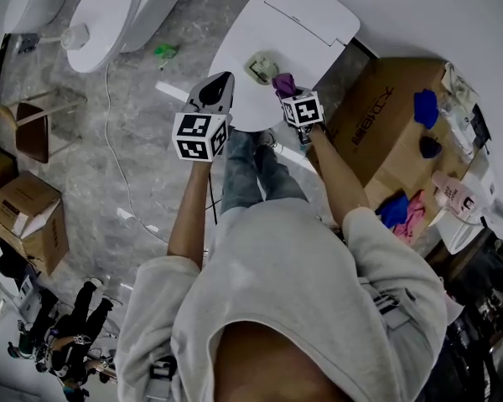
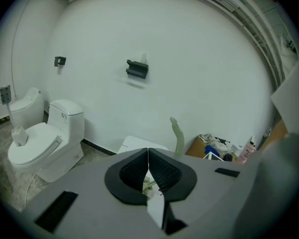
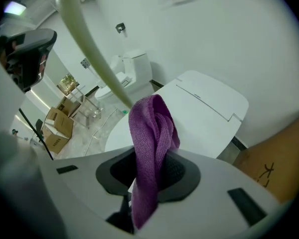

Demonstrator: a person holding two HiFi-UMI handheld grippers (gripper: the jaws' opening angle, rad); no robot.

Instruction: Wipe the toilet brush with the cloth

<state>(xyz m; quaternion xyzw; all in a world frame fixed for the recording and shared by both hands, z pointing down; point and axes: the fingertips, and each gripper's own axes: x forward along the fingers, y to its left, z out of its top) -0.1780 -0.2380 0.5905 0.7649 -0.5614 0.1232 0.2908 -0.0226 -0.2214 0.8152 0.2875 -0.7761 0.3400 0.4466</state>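
R tongs point(image 3: 147, 169) clamp purple cloth point(image 3: 152, 128), w/ brush handle point(image 3: 94, 54) just behind.

Top of toilet brush point(image 3: 91, 49) cut off

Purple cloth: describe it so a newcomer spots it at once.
Find the white toilet with its lid down, top centre of the head view. At its near edge, the right gripper is shut on the purple cloth. It alone is purple and held; the blue cloths and pink cloth lie on the cardboard box.
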